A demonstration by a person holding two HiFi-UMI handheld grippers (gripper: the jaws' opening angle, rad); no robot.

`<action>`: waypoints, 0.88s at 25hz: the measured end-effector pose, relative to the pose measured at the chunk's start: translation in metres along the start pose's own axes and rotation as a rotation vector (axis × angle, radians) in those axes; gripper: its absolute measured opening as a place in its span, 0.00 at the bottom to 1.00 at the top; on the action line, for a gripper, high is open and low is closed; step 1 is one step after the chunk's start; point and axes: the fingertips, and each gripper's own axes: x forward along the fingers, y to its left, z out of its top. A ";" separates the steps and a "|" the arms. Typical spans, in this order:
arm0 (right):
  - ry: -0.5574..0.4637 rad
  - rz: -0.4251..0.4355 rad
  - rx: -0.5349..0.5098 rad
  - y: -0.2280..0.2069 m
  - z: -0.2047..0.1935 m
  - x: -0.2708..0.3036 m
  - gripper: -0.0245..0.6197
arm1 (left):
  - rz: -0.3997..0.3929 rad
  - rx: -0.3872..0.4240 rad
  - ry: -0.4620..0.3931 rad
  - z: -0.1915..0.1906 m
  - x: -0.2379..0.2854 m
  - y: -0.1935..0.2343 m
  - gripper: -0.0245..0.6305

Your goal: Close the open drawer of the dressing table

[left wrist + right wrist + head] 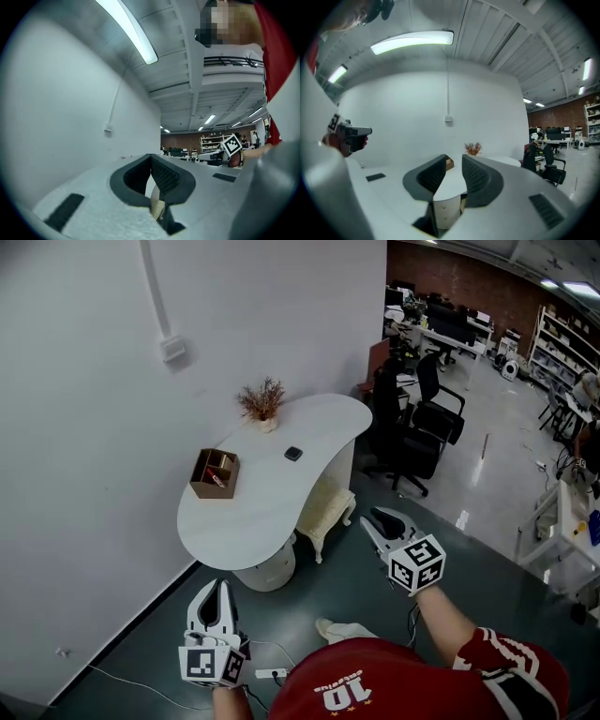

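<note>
You are standing back from the dressing table (253, 521), well apart from it, with both grippers raised off it.

- Left gripper (218, 587): you are holding it low at the left of the head view, close to the wall (84, 446). Its fingers are meeting at the tips, with nothing clamped between them. The left gripper view (151, 157) agrees.
- Right gripper (375, 517): you are holding it further forward, over the floor (366, 587), just right of the stool (326, 509). Its fingers are standing apart and gripping nothing (453, 158).
- Worktop: it is a white kidney shape whose long back edge is running along the wall. Its rounded near end is overhanging a pedestal (269, 570).
- Drawers: fronts with small knobs (442, 206) are showing through the right fingers' gap. I cannot tell whether one is standing open.
- On the worktop: a wooden box (215, 473) is sitting near the wall edge. A small dark object (293, 454) is lying mid-surface, and a dried plant (262, 401) is standing at the far end.
- Room: dark floor is stretching between you and the pedestal. The stool is tucked under the worktop's front edge. A power strip (270, 673) and its cable are lying by the left gripper. Office chairs (417, 432) are standing beyond the far end.
</note>
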 end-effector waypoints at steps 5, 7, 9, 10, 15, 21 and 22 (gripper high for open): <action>-0.045 0.063 -0.059 0.039 0.014 -0.004 0.18 | 0.012 0.001 -0.042 0.013 -0.020 -0.001 0.04; -0.075 0.073 -0.056 0.051 0.019 -0.006 0.18 | 0.014 -0.004 -0.045 0.013 -0.024 0.001 0.04; -0.127 0.071 -0.056 0.060 0.030 -0.013 0.13 | 0.011 -0.009 -0.039 0.012 -0.027 0.000 0.04; -0.148 0.070 -0.059 0.064 0.035 -0.018 0.11 | 0.007 -0.011 -0.039 0.012 -0.028 -0.002 0.04; -0.168 0.094 -0.062 0.085 0.041 -0.030 0.09 | -0.020 -0.013 -0.057 0.014 -0.033 -0.010 0.04; -0.178 0.118 -0.068 0.106 0.045 -0.044 0.05 | -0.032 -0.024 -0.056 0.012 -0.047 -0.019 0.04; -0.182 0.119 -0.070 0.109 0.046 -0.045 0.05 | -0.032 -0.027 -0.055 0.012 -0.049 -0.018 0.04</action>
